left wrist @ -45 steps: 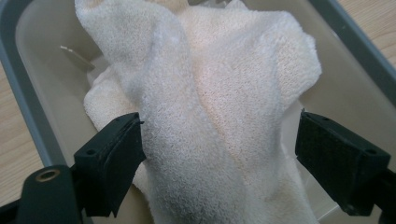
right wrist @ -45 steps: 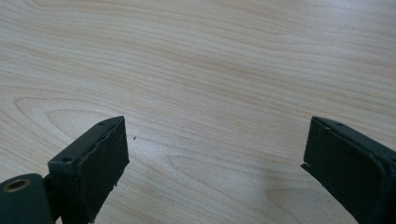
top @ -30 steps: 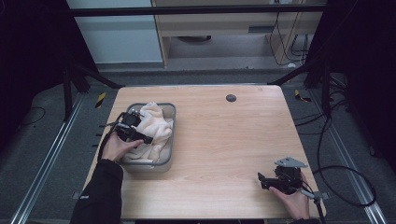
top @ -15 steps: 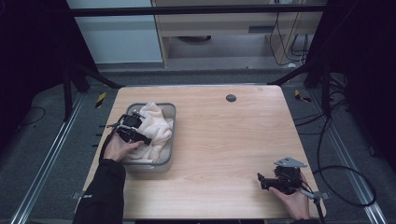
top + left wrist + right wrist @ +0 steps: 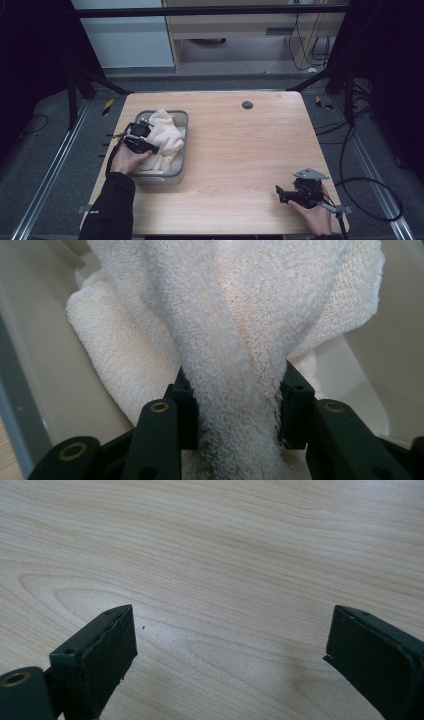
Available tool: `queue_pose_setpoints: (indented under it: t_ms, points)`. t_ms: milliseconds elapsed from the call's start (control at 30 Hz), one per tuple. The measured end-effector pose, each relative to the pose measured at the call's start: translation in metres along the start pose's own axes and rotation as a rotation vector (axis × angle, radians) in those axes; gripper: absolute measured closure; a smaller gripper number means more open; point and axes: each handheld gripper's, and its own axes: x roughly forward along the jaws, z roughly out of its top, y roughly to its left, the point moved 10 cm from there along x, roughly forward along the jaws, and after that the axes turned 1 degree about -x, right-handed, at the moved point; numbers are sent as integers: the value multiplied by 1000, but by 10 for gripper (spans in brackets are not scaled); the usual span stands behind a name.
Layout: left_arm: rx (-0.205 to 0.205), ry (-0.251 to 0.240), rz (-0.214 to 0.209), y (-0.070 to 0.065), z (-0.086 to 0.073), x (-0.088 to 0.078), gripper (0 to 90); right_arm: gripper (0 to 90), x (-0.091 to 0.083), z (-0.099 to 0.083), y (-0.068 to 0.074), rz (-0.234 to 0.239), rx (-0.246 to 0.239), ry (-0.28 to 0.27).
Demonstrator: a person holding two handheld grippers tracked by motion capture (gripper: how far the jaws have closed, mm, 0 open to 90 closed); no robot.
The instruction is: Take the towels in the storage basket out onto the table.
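At the left of the counter [image 5: 240,150] sits one grey bin [image 5: 183,145], long side running away from the person. It holds one cream towel [image 5: 167,135], bunched and heaped above the rim at the far end (whether more than one cloth lies under it cannot be told). The left hand [image 5: 125,159] comes over the bin's near left side with the left gripper [image 5: 150,148], which is clenched on a fold of the towel. In the left gripper view its two jaws press a thick ridge of the terry cloth [image 5: 235,390] between them, with the rest of the towel draped ahead and the bin's pale inner wall [image 5: 45,370] on either side.

The middle of the counter is bare wood. One small dark round disc [image 5: 247,105] shows near the far edge, well apart from the bin.

At the near right corner the right hand [image 5: 315,216] holds the right gripper [image 5: 281,192] low over the wood, one grey three-cornered plate [image 5: 311,174] on top of it and one cable [image 5: 370,185] looping off to the floor on the right. Its jaws stand wide apart and hold nothing; in the right gripper view plain wood grain [image 5: 230,580] lies between the two black pads [image 5: 107,650].
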Motion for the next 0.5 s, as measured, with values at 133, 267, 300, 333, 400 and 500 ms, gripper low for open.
queue_pose_setpoints:
  t_ms: [133,267,300,333,400,500]
  points:
    - [3,-17,0,-1,3,-9,619,59,0,0,-1,-5,-5,-2]
    - [3,-51,-3,-2,7,-21,619,59,0,0,-1,-5,-6,-1]
    - [5,-57,-3,-2,8,-24,619,59,0,0,-1,-4,-7,0]
    - [5,-68,-1,-2,9,-27,619,59,0,0,-1,-5,-10,1]
    - [3,-96,-3,-3,14,-37,620,59,0,0,0,-1,-4,1]
    - [4,-127,-2,-4,19,-49,620,59,0,0,0,0,-3,2]
